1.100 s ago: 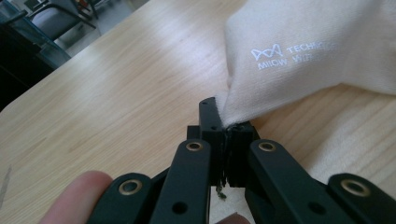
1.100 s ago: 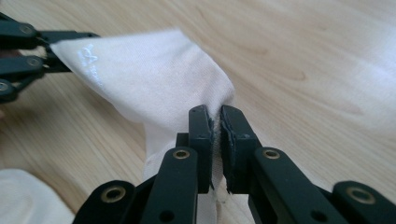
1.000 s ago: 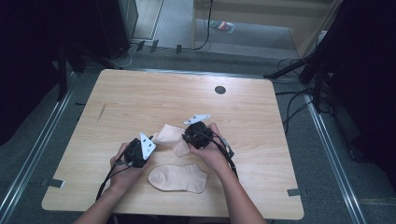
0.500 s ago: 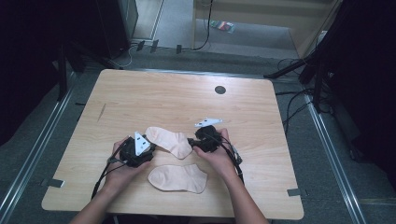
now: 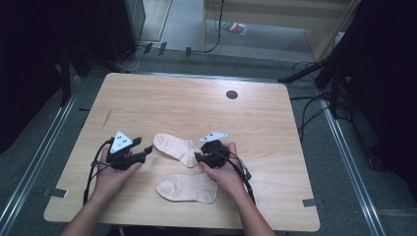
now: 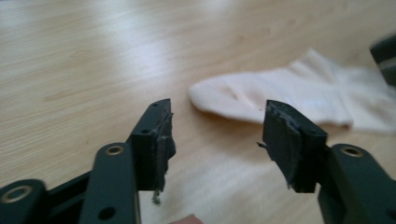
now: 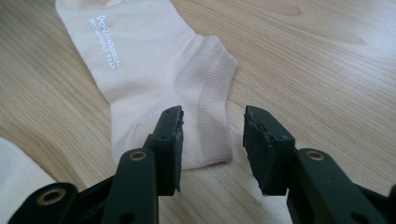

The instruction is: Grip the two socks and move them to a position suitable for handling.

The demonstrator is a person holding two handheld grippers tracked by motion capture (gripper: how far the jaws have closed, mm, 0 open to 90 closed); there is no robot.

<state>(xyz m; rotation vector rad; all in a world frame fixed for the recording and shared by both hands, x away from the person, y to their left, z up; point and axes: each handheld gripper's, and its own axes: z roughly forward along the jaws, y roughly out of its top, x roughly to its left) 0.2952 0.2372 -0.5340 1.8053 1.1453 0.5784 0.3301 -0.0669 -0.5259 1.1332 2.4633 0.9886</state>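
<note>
Two pale pink socks lie flat on the wooden table (image 5: 196, 108). The upper sock (image 5: 176, 148) stretches between my grippers, and the lower sock (image 5: 189, 188) lies nearer the front edge. My left gripper (image 5: 146, 151) sits just left of the upper sock's toe (image 6: 280, 98). Its jaws have just been opening and stand open with nothing between them (image 6: 217, 135). My right gripper (image 5: 198, 158) hovers at the sock's cuff end (image 7: 154, 70). Its jaws have also just been opening, and they stand open over the cuff edge without pressing on it (image 7: 212, 140).
A round black grommet (image 5: 231, 94) sits near the table's far edge. Cables trail from both grippers toward the front edge. The lower sock's edge (image 7: 18, 182) lies close beside the right gripper. Dark floor and cables surround the table.
The upper sock was held bunched between both grippers; now it lies spread flat. Both grippers have opened and let it go, and the left one has drawn back to the left.
</note>
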